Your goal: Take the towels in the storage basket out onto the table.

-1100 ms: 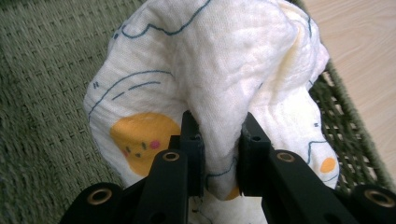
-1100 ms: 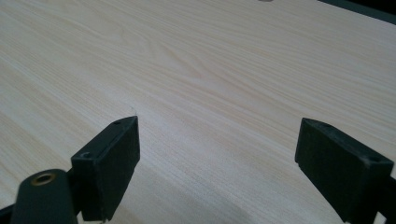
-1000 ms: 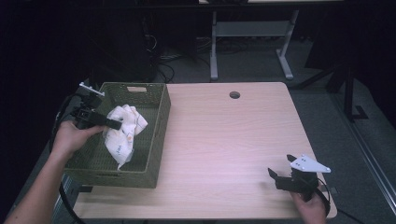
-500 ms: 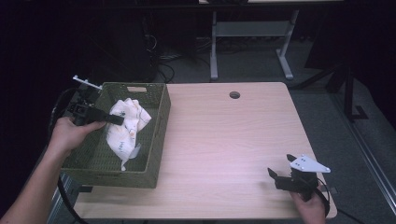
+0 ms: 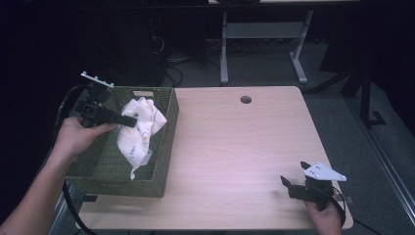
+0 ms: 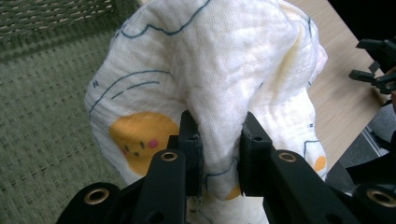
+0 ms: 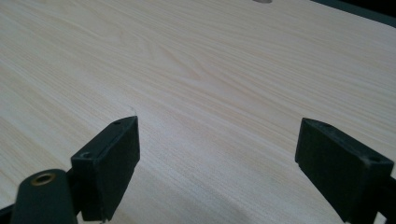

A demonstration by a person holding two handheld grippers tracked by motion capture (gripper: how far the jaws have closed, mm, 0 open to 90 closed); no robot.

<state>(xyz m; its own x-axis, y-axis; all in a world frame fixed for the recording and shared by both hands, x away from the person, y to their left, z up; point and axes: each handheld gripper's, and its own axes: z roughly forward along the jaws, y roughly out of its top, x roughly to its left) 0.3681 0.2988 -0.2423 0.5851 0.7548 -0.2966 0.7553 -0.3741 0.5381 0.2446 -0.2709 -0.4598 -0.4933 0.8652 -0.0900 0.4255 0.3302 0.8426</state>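
Observation:
A white cloth (image 5: 139,128) printed with blue lines and orange shapes hangs inside the green woven basket (image 5: 161,147) at the table's left end. My left gripper (image 5: 132,121) is shut on a fold of that cloth (image 6: 219,93) and holds it up, its lower end drooping toward the basket floor. The left gripper (image 6: 219,154) pinches the fabric between both pads. Near the table's front right corner my right gripper (image 5: 293,177) rests low over the bare wood. The right gripper (image 7: 217,158) stands open with nothing between its jaws.
The light wooden table (image 5: 244,147) has a round cable hole (image 5: 245,99) near its far edge. Beyond it stands a grey desk frame (image 5: 264,34) on a dark floor. The basket's floor (image 6: 42,116) is bare green weave.
My left gripper has risen and moved toward the basket's far left corner, lifting the cloth higher off the basket floor. The right gripper has stayed where it was.

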